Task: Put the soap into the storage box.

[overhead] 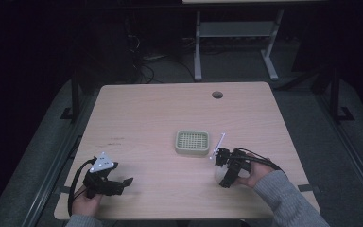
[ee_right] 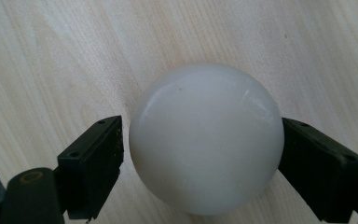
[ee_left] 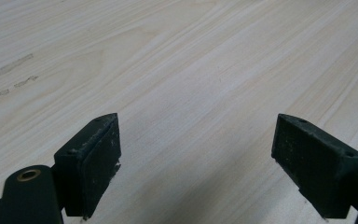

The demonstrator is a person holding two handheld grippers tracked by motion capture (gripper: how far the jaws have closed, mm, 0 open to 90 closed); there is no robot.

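A smooth white ball (ee_right: 206, 140) rests on the wooden table (overhead: 151, 113) between the two black jaws of my right gripper (ee_right: 200, 156). The jaws stand wide on either side of it; the right one meets the ball's edge, while a thin gap shows at the left one. From above, the right gripper (overhead: 221, 169) sits at the front right of the table, with the ball (overhead: 218, 173) a pale blur at its tips. My left gripper (ee_left: 196, 154) is open over bare wood, at the front left (overhead: 123, 184) in the high view.
A small pale square basket (overhead: 192, 142) with a gridded inside stands mid-table. A thin white stick (overhead: 218, 144) lies just right of it, close to the right gripper. A round cable hole (overhead: 217, 94) sits near the far edge. Dark floor and a desk frame lie beyond.
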